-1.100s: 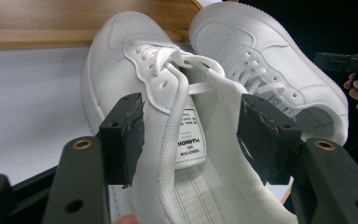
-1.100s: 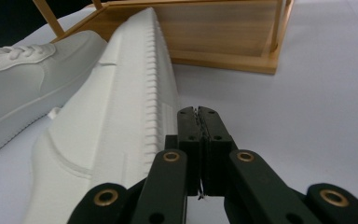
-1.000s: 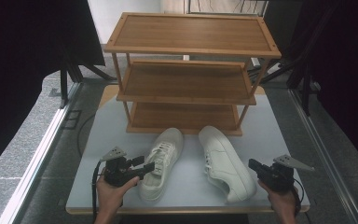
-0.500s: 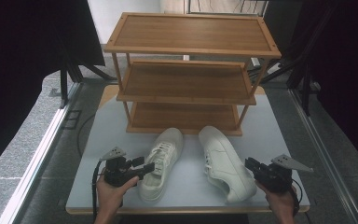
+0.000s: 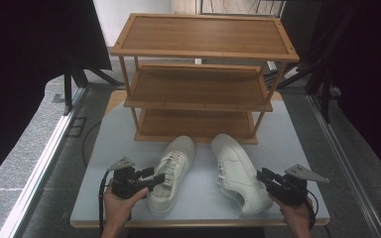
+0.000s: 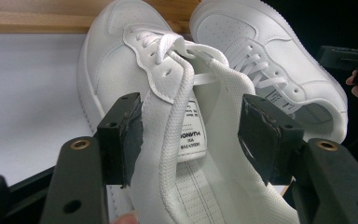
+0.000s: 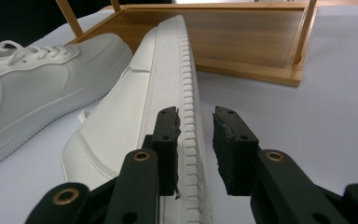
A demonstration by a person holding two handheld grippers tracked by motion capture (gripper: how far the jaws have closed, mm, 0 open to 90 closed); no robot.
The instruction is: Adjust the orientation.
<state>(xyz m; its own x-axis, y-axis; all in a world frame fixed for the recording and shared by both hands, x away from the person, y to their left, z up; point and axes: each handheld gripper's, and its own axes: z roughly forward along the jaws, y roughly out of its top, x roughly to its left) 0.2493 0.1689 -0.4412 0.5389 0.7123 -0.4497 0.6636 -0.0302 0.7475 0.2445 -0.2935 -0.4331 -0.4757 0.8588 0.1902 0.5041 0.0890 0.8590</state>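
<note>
- Pale surface (image 5: 297, 148) carries a three-tier wooden shoe rack (image 5: 203, 74) at the far side, all three shelves bare.
- Two white sneakers lie in front of the rack, toes pointing at it, side by side with a gap between them.
- Left sneaker (image 5: 172, 171) sits upright; its laces hang loose and the tongue label is readable in the left gripper view.
- Right sneaker (image 5: 239, 171) lies angled, heel toward the near right corner of the surface; in the right gripper view it is tipped so its ribbed sole edge faces the camera.
- Left gripper (image 5: 159, 177) is held by the left hand (image 5: 121, 201) at the near left of the surface, jaws spread wide, straddling the left sneaker's tongue and heel opening; the pads are not pressing on anything, so released.
- Right gripper (image 5: 262, 174) is held by the right hand (image 5: 293, 212) at the near right, its tips at the heel of the right sneaker.
- In the right gripper view its jaws stand slightly apart, one over the sole edge, the other over bare surface; nothing is pinched.
- The far gripper and fingers show at the right edge of the left gripper view.
</note>
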